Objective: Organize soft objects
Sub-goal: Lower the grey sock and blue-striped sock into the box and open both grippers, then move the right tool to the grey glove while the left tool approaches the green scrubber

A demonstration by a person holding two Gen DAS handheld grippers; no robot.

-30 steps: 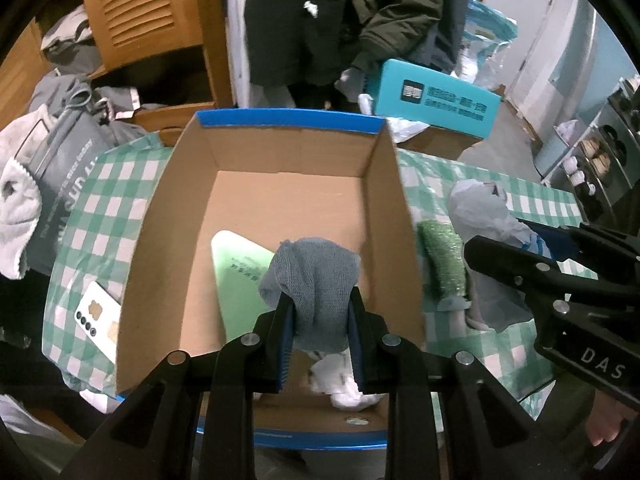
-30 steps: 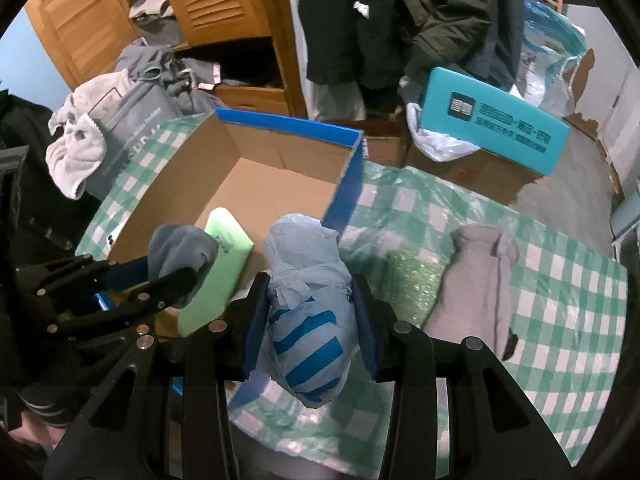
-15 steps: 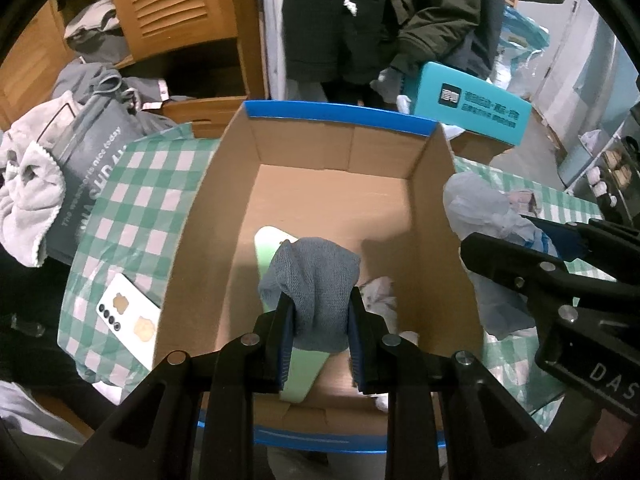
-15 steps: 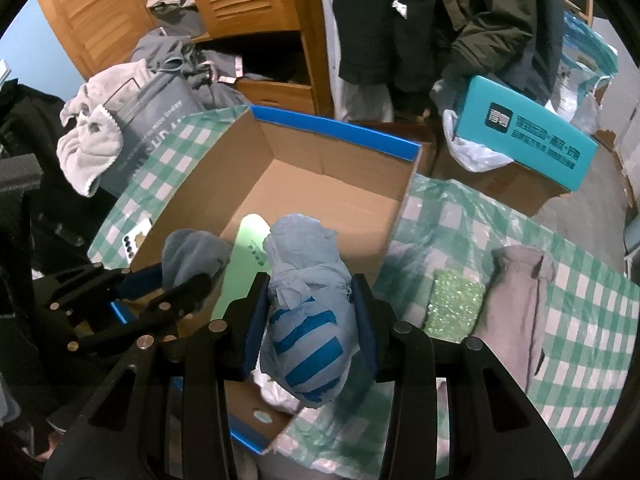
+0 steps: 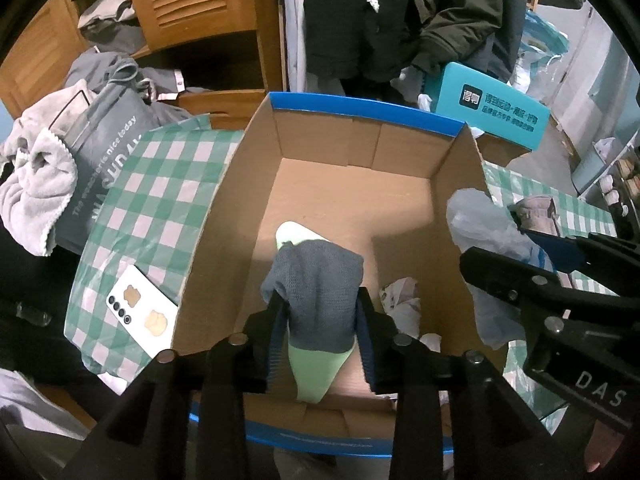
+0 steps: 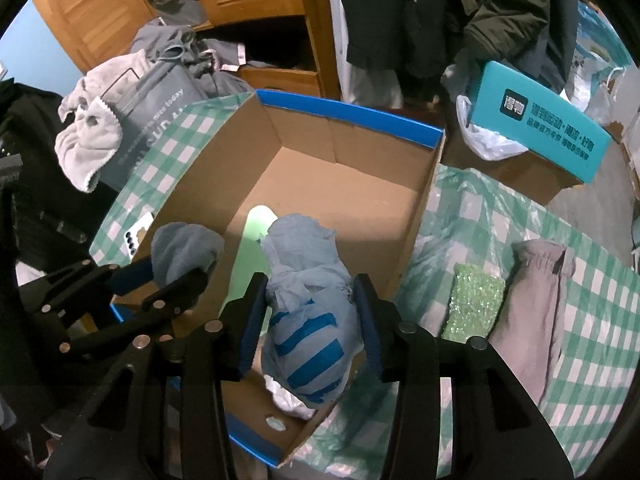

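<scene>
- Grey knit fabric, a bunched sock [image 5: 318, 292], is clamped between the blue-padded jaws of the left gripper [image 5: 320, 326], which hangs over the open cardboard box [image 5: 224, 216].
- Blue tape edges the box rim; in the left wrist view the box fills the centre, far wall toward 12 o'clock, near wall toward 6 o'clock.
- Under the sock, on the box floor, lies a pale green flat pack [image 5: 316, 368], its rounded end pointing toward 12 o'clock.
- A crumpled white piece [image 5: 402, 300] lies on the box floor at 3 o'clock of the sock, near the right wall.
- The right gripper [image 6: 310, 320] has its jaws closed on a light blue bundle with darker blue stripes [image 6: 310, 304], held above the near right part of the box.
- In the right wrist view the left gripper and its sock sit at 9 o'clock of the bundle.
- On the green checked tablecloth [image 6: 592, 328], outside the box at 3 o'clock, lie a glittery green sponge [image 6: 472, 304] and just beside it a mauve cloth [image 6: 540, 300].
- A white phone [image 5: 142, 308] rests on the cloth at 9 o'clock of the box in the left wrist view.
- A teal carton [image 6: 548, 120] stands beyond the table at 1 o'clock.
</scene>
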